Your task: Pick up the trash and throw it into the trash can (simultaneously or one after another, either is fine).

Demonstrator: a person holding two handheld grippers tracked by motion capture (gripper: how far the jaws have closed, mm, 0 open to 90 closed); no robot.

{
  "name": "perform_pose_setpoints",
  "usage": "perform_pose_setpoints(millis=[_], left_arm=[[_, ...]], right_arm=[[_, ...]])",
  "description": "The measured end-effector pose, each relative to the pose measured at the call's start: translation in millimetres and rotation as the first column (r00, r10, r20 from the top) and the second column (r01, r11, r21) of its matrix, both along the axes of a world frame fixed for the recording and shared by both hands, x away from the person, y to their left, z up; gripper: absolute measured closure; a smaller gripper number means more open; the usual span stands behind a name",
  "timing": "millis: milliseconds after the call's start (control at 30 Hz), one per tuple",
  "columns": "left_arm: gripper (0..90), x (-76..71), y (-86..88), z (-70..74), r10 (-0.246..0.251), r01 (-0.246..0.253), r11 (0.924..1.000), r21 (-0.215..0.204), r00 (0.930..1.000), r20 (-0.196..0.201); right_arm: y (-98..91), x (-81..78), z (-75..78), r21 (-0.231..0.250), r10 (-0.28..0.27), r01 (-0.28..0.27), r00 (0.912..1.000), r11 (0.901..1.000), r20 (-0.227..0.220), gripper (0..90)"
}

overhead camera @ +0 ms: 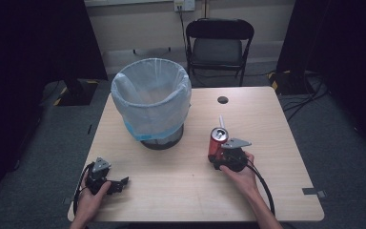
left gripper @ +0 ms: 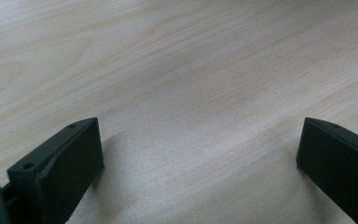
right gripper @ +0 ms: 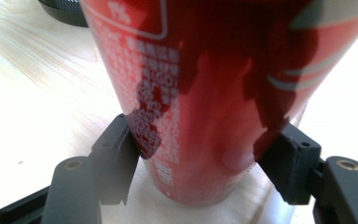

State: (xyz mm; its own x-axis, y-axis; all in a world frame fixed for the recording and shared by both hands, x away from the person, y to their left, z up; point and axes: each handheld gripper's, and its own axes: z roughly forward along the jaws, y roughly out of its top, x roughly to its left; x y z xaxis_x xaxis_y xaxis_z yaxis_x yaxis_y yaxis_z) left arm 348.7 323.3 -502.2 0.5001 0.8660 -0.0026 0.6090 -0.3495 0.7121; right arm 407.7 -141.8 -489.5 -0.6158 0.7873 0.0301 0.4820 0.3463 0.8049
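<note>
L gripper point(overhead camera: 116, 183) idle near table point(overhead camera: 181, 191) edge, jaws wide, nothing btwn. R gripper point(right gripper: 200, 158) clamps low on red can point(right gripper: 205, 93), pads touching both sides; can upright, mid-right of table. Farther back: lined bin point(overhead camera: 151, 102). Grasp prob. made; lift + drop in bin left.

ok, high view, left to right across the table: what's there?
left gripper → lined bin → red can → right gripper, its jaws at the can's base. The can and right gripper overlap, so their order is loose.
</note>
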Motion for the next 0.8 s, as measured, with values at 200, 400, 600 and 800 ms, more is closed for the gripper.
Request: perform_pose_setpoints(millis=[200,400,600,800], left_arm=[[0.0,0.0,0.0,0.0,0.001,-0.001,1.0000,0.000,1.0000,0.000],[0.0,0.0,0.0,0.0,0.000,0.000,1.0000,0.000,1.0000,0.000],[0.0,0.0,0.0,0.0,0.000,0.000,1.0000,0.000,1.0000,0.000],[0.0,0.0,0.0,0.0,0.000,0.000,1.0000,-0.001,1.0000,0.000]], right_arm=[[-3.8,-0.2,3.8,0.024,0.000,0.000,1.0000,0.9997,-0.007,33.8],[-5.0,-0.9,6.0,0.043,0.006,-0.005,0.9999,0.9991,-0.015,33.8],[-4.6,-1.7,9.1,0.056,0.013,-0.012,0.9999,0.9984,-0.011,33.9],[-1.6,-2.8,14.6,0.078,0.029,-0.028,0.9995,0.9965,-0.011,34.0]])
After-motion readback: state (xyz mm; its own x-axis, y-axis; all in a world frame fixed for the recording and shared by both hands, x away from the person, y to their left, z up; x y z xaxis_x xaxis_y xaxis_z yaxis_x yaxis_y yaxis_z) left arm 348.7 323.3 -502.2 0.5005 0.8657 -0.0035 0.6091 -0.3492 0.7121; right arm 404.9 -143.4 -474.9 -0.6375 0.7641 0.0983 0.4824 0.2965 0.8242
